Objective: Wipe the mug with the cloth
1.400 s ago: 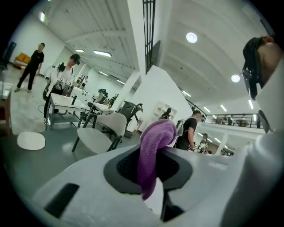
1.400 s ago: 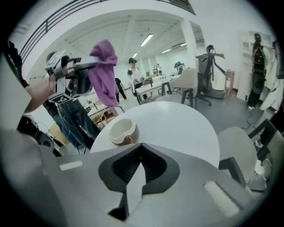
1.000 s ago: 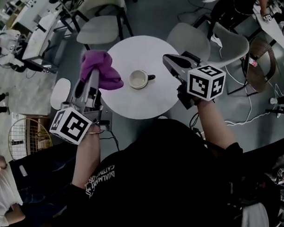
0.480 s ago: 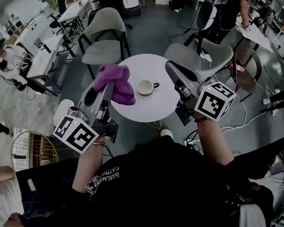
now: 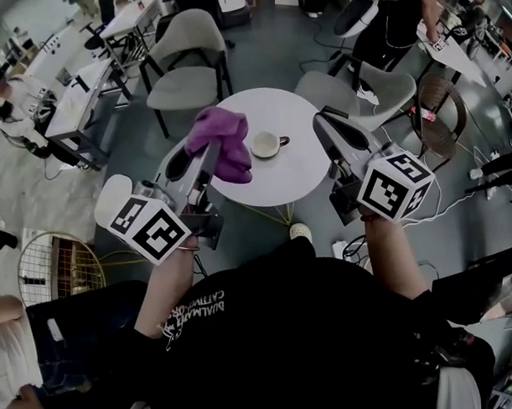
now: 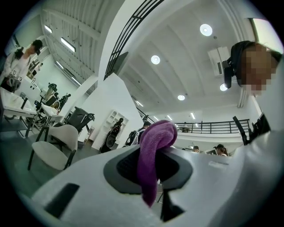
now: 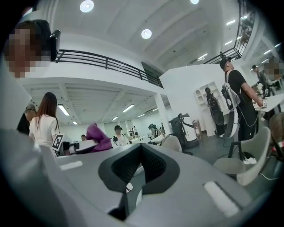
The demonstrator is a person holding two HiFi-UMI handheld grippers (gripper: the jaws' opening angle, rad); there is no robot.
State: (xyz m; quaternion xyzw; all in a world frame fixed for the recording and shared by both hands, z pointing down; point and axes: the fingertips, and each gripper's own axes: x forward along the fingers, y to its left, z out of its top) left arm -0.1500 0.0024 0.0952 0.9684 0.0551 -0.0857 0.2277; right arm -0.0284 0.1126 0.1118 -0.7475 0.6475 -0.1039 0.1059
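A white mug [image 5: 266, 144] stands on the small round white table [image 5: 297, 169], far below me in the head view, its handle to the right. My left gripper [image 5: 208, 151] is raised well above the table's left side and is shut on a purple cloth [image 5: 224, 138]. In the left gripper view the cloth [image 6: 153, 150] hangs pinched between the dark pads. My right gripper [image 5: 323, 120] is held up over the table's right edge; its pads [image 7: 153, 166] meet with nothing between them. The cloth [image 7: 98, 142] also shows at the left of the right gripper view.
Grey chairs [image 5: 185, 80] [image 5: 378, 90] ring the table at the back. Desks with people stand at far left, and a person [image 5: 401, 22] stands at the back right. A wire basket [image 5: 48, 265] sits on the floor at left; cables lie at right.
The head view has pulled up and away, so the table and mug look smaller. Both grippers have risen with it, and the left one still holds the cloth.
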